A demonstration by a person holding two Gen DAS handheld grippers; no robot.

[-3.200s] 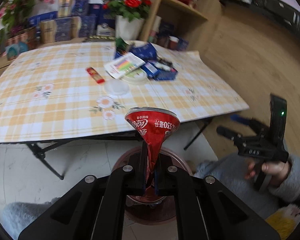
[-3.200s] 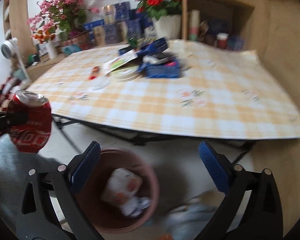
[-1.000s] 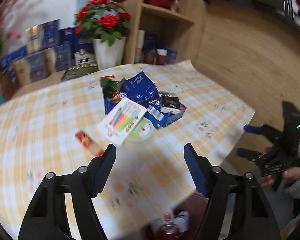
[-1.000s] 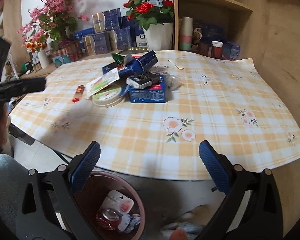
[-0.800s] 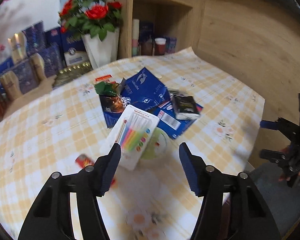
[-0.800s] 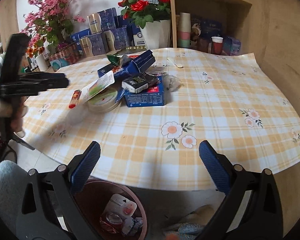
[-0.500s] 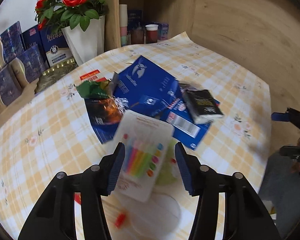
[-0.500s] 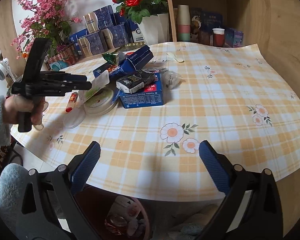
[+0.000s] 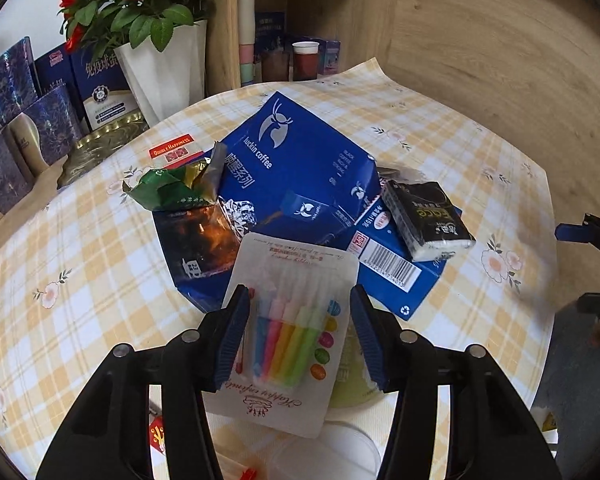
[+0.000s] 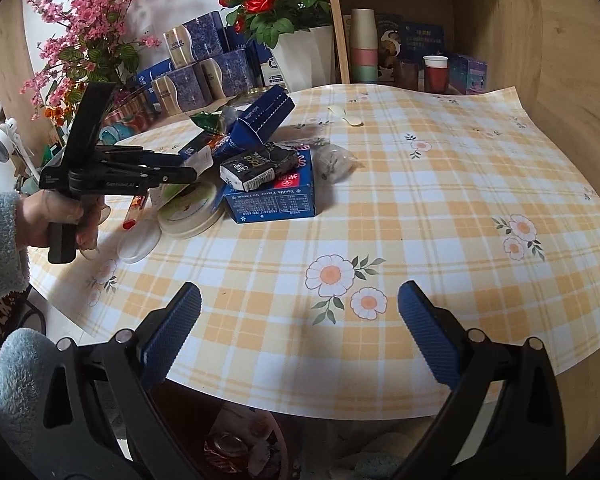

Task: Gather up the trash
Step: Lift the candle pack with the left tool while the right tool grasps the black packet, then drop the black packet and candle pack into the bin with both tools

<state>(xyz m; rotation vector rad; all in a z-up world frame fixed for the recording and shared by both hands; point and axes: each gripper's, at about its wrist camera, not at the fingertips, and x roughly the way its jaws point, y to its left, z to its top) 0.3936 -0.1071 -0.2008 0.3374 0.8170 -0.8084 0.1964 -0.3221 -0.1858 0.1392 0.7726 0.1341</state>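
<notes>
A white card pack of coloured candles (image 9: pixel 296 320) leans on a round pale lid (image 9: pixel 352 380) at the near side of the trash heap on the checked tablecloth (image 9: pixel 80 288). My left gripper (image 9: pixel 298 336) straddles the pack; its jaws are closing, with the card between them and the blue pads at its two long edges. I cannot see them pressing on it. The right wrist view shows the left gripper (image 10: pixel 188 168) from the side, with its tips at the card. My right gripper (image 10: pixel 300 336) hangs open and empty over the table's near edge.
Behind the pack lie a blue coffee box (image 9: pixel 300 168), a black tissue pack (image 9: pixel 428 216), a blue carton (image 9: pixel 396 272) and a green wrapper (image 9: pixel 172 192). A brown bin (image 10: pixel 176 400) with a red can (image 10: pixel 224 450) stands under the table edge. Flower vases and boxes line the back.
The left gripper dropped a red can into the bin, then swung over the table and down onto the candle pack, its jaws narrowing. The right gripper edged slightly forward towards the table.
</notes>
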